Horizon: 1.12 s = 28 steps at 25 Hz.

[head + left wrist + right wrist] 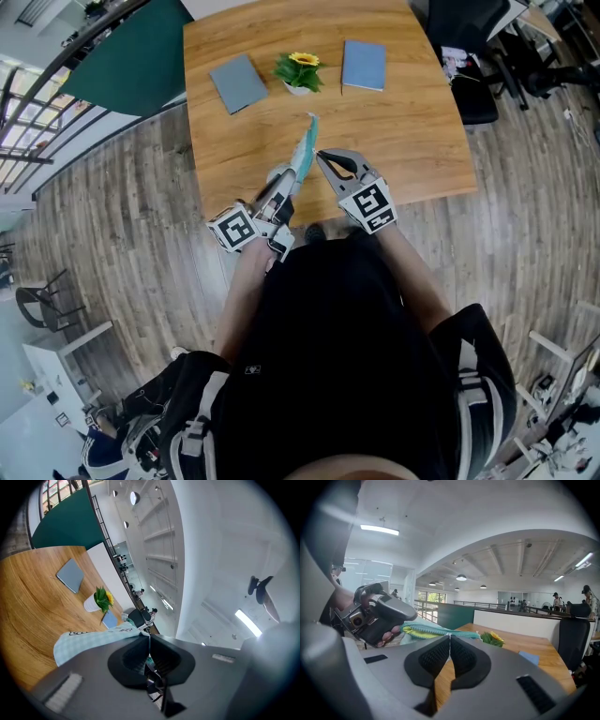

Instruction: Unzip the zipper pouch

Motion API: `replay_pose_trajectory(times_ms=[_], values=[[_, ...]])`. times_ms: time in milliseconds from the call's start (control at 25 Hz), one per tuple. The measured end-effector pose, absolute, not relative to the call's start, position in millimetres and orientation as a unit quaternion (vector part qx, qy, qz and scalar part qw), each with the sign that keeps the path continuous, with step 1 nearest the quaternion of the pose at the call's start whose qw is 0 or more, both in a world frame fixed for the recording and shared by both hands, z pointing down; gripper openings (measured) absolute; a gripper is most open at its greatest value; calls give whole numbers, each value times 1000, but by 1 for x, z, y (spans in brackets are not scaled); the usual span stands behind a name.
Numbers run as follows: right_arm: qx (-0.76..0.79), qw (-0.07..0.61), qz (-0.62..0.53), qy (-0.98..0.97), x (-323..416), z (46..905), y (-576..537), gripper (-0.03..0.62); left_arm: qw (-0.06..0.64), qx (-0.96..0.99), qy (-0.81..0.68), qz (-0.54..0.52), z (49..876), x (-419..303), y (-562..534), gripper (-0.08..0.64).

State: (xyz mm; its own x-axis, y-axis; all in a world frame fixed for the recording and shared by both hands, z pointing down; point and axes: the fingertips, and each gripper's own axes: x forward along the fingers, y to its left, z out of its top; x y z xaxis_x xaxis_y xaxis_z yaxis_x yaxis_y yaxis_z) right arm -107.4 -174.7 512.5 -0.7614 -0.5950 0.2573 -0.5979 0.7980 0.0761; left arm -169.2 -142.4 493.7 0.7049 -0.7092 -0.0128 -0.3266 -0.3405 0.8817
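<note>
Soft teal checked cloth pouch [304, 150], centre frame, over wood-grain bench [412, 122]. L gripper [284, 187] jaws pinch its lower end; R gripper [321, 155] jaws pinch its toothed zip.

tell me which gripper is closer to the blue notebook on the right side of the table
Right. The right gripper is out over the table, some way short of the blue notebook; the left gripper holds the pouch back near the table's front edge, farther away.
</note>
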Motion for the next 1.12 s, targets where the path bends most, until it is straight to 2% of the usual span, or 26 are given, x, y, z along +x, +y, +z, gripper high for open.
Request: replay_pose_trajectory(times_ms=[1120], values=[[340, 139, 17, -930, -92, 516, -188, 9, 469, 805, -307, -191, 488, -159, -135, 8]])
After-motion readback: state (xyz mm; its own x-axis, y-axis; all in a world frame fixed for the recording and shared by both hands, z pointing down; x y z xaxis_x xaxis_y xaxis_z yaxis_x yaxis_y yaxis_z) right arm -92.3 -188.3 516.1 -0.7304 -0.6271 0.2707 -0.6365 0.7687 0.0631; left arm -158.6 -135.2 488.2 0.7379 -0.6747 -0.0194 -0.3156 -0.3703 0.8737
